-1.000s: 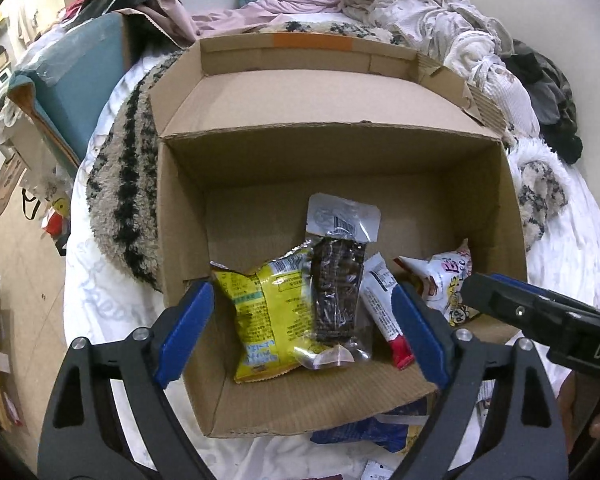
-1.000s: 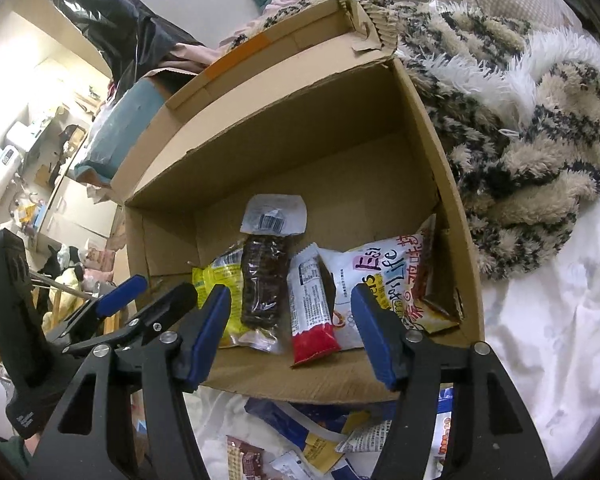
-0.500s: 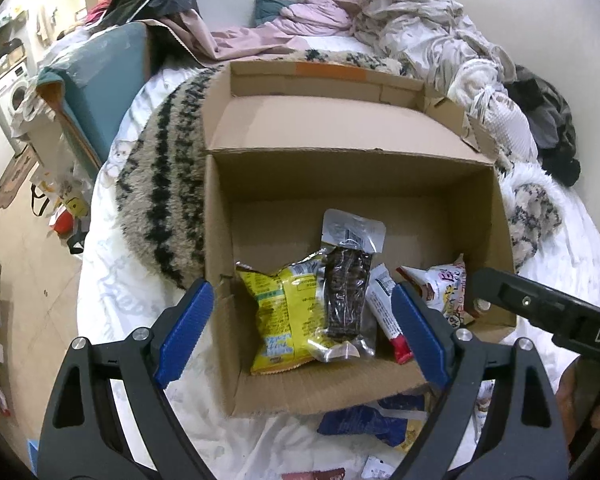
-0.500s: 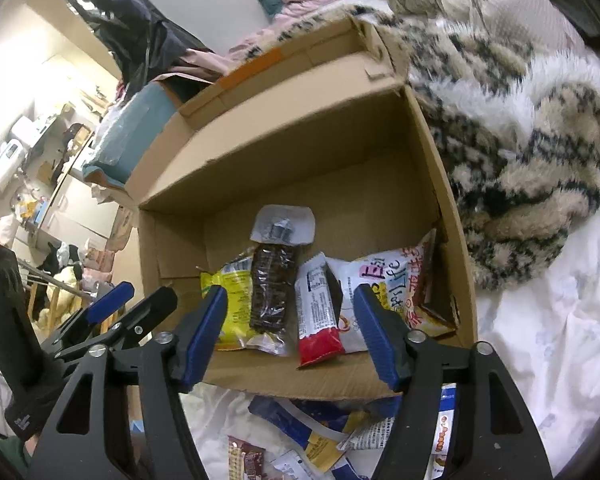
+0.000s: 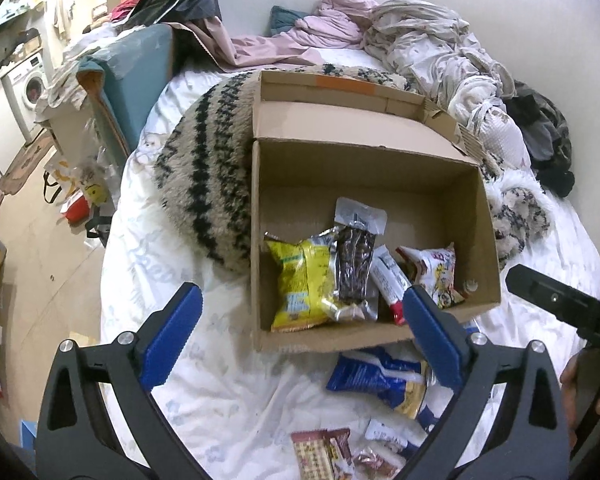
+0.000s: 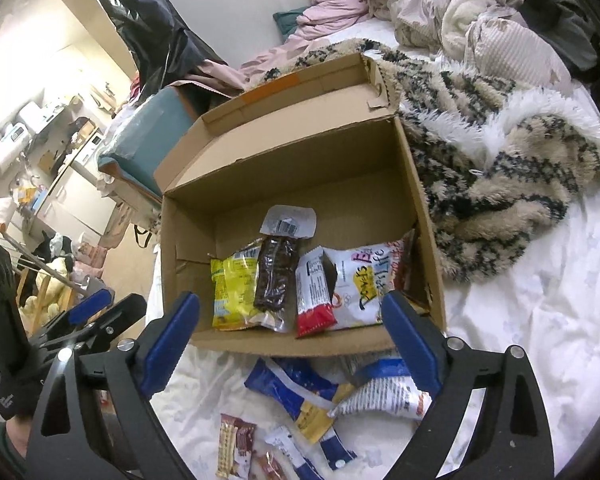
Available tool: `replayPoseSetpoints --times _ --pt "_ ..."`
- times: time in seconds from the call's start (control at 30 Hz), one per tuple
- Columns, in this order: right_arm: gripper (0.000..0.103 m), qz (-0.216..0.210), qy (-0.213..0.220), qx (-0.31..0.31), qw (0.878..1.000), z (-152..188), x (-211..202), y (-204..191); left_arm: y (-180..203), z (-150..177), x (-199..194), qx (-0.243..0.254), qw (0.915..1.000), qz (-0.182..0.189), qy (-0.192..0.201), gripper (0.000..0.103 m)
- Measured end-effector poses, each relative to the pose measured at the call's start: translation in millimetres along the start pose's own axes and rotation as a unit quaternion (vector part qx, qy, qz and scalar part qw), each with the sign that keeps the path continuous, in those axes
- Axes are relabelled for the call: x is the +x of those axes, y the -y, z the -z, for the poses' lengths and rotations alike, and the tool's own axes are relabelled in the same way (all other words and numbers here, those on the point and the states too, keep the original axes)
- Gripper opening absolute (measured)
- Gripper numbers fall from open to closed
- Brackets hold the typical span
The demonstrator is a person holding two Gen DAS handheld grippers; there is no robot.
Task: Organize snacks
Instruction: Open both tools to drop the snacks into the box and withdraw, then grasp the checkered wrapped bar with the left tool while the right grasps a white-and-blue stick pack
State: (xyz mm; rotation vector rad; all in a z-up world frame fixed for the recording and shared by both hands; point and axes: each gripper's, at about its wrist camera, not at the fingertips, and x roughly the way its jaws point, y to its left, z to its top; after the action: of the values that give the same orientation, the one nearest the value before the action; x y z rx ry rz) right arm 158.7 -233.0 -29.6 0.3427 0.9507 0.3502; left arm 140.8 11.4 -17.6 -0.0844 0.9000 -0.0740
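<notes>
Open brown cardboard box [image 6: 300,184] on the white printed bedsheet [image 5: 228,392], lid flap folded back against the striped fuzzy blanket [image 6: 500,184]. Four snacks in a row along its near wall: crinkled yellow chip bag [image 6: 234,292], dark brown bar in clear wrap [image 6: 277,276], white stick pack with a red end [image 6: 314,294], white pouch with colourful lettering [image 6: 364,284]. More loose packets on the sheet just in front of the box: blue-and-yellow wrapper [image 6: 296,396], white ridged pouch [image 6: 384,398], brown checked wafer pack [image 6: 234,446].

Left gripper [image 5: 300,344] spread wide and empty, over bare sheet and the box's near left corner. Right gripper [image 6: 290,344] likewise released, nothing between the blue pads [image 6: 170,340], framing the box's near wall.

Risks, as a guess: overlapping wrappers on the sheet, so two seized at once or a slick foil edge slipping free; soft bedding giving way under a downward press, leaving a flat packet hard to pinch; the near cardboard wall snagged by a low pass, tipping the light box or spilling the row; both tools close together, so a clash over the same pile.

Against the earlier views: both jaws just opened wider, the right one markedly; both tools pulled back and higher, box smaller in view, more loose packets visible below. Row inside unchanged.
</notes>
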Motion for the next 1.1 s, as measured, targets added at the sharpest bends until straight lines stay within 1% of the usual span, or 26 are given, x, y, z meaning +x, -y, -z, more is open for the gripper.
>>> replayPoseSetpoints --times 0.2,0.3,0.33,0.43,0.53,0.63,0.77,0.87,0.93,0.97,1.0,1.1 --pt "0.095 0.005 0.003 0.017 1.0 17 -16 4 -2 19 -15 0.001 1.0 -0.003 -0.003 0.099" --pt "0.095 0.008 0.004 0.018 1.0 25 -24 5 -4 31 -21 -0.002 0.9997 -0.025 -0.006 0.099" --pt "0.095 0.009 0.005 0.018 1.0 27 -26 5 -5 34 -22 -0.006 0.9996 -0.026 -0.009 0.099" --pt "0.095 0.021 0.009 0.018 1.0 35 -34 6 -7 43 -24 -0.013 0.9994 -0.024 -0.022 0.099" --pt "0.095 0.047 0.012 0.01 0.999 45 -42 5 -8 52 -27 -0.011 0.9993 -0.028 -0.024 0.099" --pt "0.095 0.06 0.015 0.007 0.998 53 -48 7 -10 60 -29 -0.012 0.999 -0.032 -0.028 0.099" --pt "0.095 0.067 0.007 0.029 0.997 67 -51 18 -20 69 -24 -0.029 0.9979 -0.036 -0.045 0.099" --pt "0.095 0.065 -0.001 0.038 0.997 74 -51 24 -33 77 -13 -0.061 0.9945 -0.038 -0.076 0.099" --pt "0.095 0.064 -0.005 0.047 0.997 76 -50 27 -39 85 -1 -0.077 0.9904 -0.044 -0.105 0.099" --pt "0.095 0.064 -0.012 0.057 0.996 77 -48 31 -39 88 3 -0.079 0.9891 -0.047 -0.115 0.099" --pt "0.095 0.063 -0.018 0.066 0.996 77 -45 33 -37 94 12 -0.078 0.9866 -0.045 -0.136 0.099" --pt "0.095 0.06 -0.028 0.087 0.994 76 -39 40 -26 111 30 -0.067 0.9805 -0.033 -0.182 0.099"
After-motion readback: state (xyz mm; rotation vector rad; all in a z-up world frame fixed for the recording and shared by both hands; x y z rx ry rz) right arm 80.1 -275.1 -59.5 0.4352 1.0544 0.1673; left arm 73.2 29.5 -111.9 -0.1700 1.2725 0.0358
